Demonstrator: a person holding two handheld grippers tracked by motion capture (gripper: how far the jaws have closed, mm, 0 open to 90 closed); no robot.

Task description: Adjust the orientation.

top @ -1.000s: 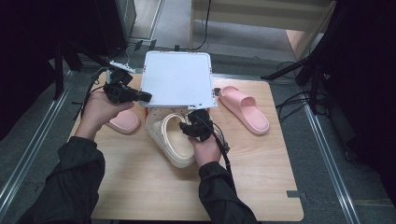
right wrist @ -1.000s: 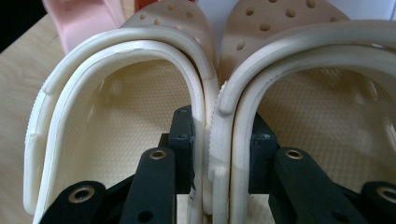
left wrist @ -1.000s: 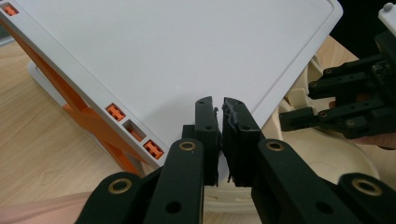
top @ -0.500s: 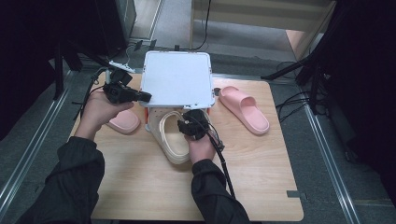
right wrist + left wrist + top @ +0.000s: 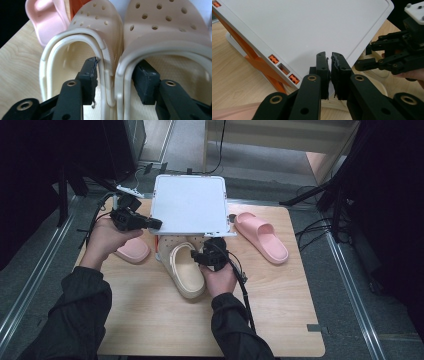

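My left gripper [image 5: 150, 223], in the upper left of the high view, is pinched on the near corner of the white lid [image 5: 189, 204] of a box, propping it up on its orange hinge side. In the left gripper view its jaws sit almost together with the lid's thin edge between them.

My right gripper [image 5: 206, 256] is at mid-frame over the pair of beige clogs [image 5: 186, 272], which lie side by side just below the raised lid. In the right gripper view one jaw stands inside each clog, with the two touching inner walls between them. Those jaws have just been opening, and I see a gap at the left pad, so I judge the hold is let go, though the right pad looks close to its wall.

So I take this as the placing step: lid held up, clogs set at the box mouth. Next, the right gripper must back out without dragging them.

The box interior is hidden under the lid. One pink slide [image 5: 262, 236] lies to the right; another [image 5: 131, 250] is half covered by my left hand.
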